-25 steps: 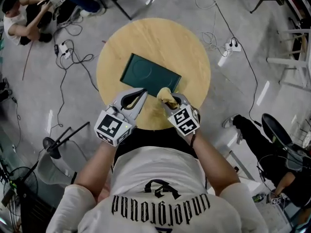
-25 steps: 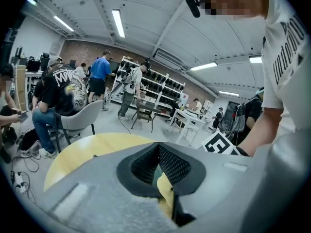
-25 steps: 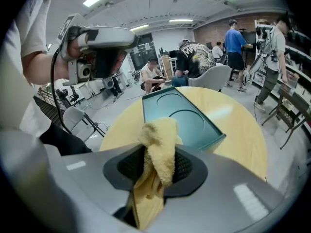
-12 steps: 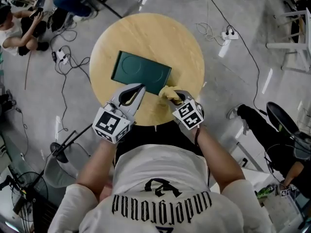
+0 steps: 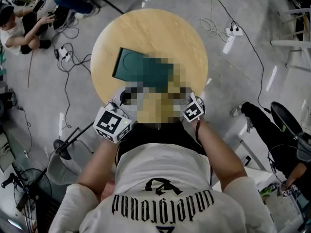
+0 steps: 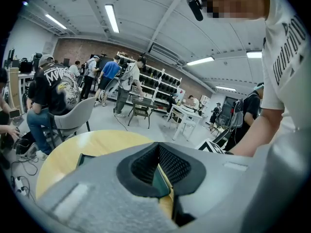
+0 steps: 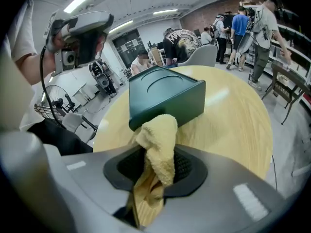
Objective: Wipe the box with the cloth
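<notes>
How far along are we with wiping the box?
Done: the cloth is clamped in the right gripper. In hand: the cloth sits at the near edge of the green box; contact is unclear. To do: the wiping itself, as far as I can tell. The left gripper holds nothing.

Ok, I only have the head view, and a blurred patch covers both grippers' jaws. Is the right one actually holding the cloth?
Observer: Yes. In the right gripper view, the right gripper is shut on the yellow cloth.
Operator: Is the cloth at the box?
Observer: Its upper end overlaps the lower near edge of the green box; I can't confirm contact.
Operator: And the left?
Observer: The left gripper is shut with nothing between its pads.
</notes>
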`<action>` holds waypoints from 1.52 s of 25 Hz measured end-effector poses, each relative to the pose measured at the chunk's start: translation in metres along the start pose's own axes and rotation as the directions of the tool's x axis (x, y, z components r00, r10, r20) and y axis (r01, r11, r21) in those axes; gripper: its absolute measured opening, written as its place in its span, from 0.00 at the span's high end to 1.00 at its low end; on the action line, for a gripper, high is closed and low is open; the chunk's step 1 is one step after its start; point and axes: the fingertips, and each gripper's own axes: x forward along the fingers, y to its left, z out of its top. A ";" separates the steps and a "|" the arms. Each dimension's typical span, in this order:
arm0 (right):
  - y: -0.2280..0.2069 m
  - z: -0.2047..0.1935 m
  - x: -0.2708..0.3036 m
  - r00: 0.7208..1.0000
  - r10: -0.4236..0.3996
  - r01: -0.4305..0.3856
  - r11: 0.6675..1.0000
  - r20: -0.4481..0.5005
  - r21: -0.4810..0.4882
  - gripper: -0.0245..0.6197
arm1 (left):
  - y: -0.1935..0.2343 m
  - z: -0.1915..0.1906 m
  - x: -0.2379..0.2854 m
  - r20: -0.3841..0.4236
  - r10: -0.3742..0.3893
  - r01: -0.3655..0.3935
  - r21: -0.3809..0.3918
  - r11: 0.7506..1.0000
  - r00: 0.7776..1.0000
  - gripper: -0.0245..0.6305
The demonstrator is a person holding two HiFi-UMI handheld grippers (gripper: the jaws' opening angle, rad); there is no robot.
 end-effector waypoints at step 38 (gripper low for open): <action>-0.101 0.131 0.018 0.993 0.113 -0.116 0.991 -0.044 -0.062 0.80 | 0.071 -0.023 -0.056 0.026 0.069 -0.067 -0.082 0.994 0.997 0.95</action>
